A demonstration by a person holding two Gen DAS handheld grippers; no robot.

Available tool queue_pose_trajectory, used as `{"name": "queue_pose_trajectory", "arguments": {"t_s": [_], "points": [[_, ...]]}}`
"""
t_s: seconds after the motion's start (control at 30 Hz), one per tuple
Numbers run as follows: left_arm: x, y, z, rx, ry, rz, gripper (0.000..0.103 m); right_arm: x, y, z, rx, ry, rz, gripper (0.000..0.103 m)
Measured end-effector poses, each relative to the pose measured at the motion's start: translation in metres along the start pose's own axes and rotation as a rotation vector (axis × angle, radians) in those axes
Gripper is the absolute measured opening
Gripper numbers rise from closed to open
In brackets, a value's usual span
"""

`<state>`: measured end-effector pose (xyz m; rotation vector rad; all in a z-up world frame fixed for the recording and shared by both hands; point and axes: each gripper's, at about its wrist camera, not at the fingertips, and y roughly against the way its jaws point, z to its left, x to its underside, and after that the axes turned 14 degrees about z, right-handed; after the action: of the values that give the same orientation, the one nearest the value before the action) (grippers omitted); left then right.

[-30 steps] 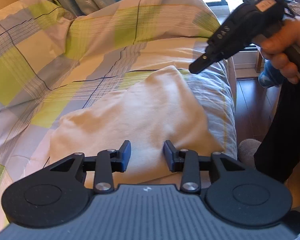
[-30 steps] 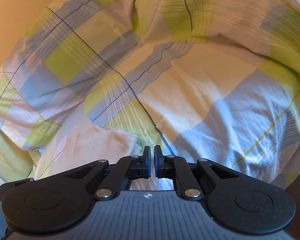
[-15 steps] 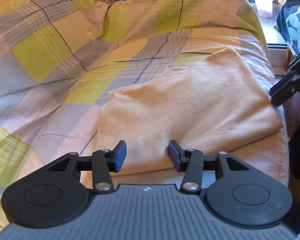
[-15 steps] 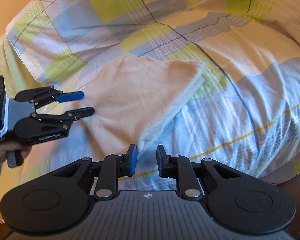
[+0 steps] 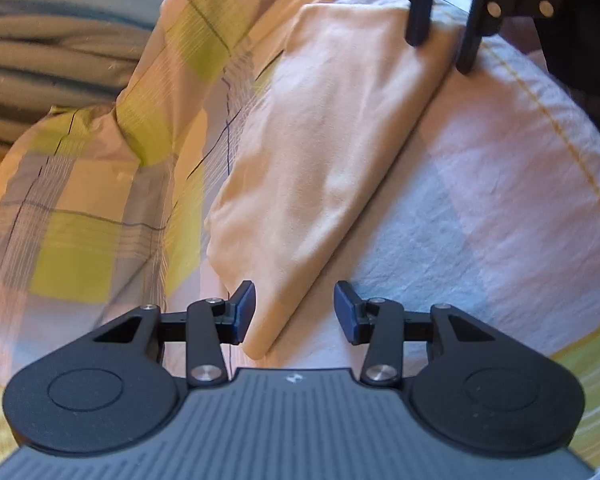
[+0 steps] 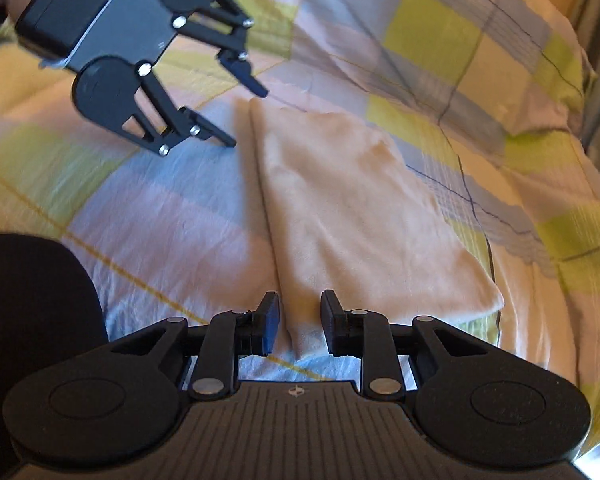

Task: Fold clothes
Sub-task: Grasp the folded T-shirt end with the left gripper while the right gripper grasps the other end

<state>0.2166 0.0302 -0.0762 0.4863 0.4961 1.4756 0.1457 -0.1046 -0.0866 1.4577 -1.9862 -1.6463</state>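
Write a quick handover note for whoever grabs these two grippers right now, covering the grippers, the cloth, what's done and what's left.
Left gripper: jaws apart and closing, one end of the long folded edge between them, no grip.
Right gripper: jaws opening, the opposite end of that edge between them, no grip.
Cream garment: folded to a flat rectangle, lying on the plaid bedcover.
Done: at least one fold is in, with a crisp edge along one long side.
Left: probably pinch both ends and fold it over once more, or just tidy it.
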Motion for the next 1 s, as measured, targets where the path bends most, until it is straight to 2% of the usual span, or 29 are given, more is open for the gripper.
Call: {"name": "queue_pose_trajectory", "arguments": {"t_s": [0.03,0.13,0.2,0.37,0.47,0.57,0.63,0.7,0.83,1.0], "points": [[-0.001,-0.005,-0.002,-0.024,-0.036,-0.008,0.038,-0.001,-0.002,0.005,0.031,0.04,0.007,0.036],[-0.001,-0.023,-0.004,-0.094,-0.131,-0.015,0.036,-0.002,-0.009,0.013,0.085,0.107,0.014,0.037],[0.0,-0.035,-0.003,-0.13,-0.169,-0.01,0.03,-0.004,-0.012,0.016,0.11,0.131,0.013,0.037],[0.0,-0.045,-0.004,-0.156,-0.178,-0.012,0.019,-0.007,-0.019,0.021,0.198,0.172,0.028,0.037],[0.0,-0.045,-0.007,-0.161,-0.163,-0.022,0.014,0.002,-0.021,0.016,0.242,0.194,0.035,0.036],[-0.003,-0.047,-0.006,-0.135,-0.122,-0.009,0.007,0.005,-0.023,0.017,0.263,0.238,0.029,0.032],[-0.004,-0.044,-0.003,-0.122,-0.093,0.001,0.006,0.002,-0.024,0.015,0.234,0.269,0.039,0.015],[-0.003,-0.036,0.003,-0.114,-0.044,-0.003,0.005,0.002,-0.02,0.009,0.207,0.288,0.038,0.01],[0.006,-0.013,0.034,-0.129,0.122,-0.02,0.004,-0.002,0.01,-0.02,0.24,0.291,-0.036,0.009],[0.02,-0.003,0.089,-0.196,0.267,0.043,0.004,-0.035,0.025,-0.076,0.312,0.363,-0.141,0.009]]}}
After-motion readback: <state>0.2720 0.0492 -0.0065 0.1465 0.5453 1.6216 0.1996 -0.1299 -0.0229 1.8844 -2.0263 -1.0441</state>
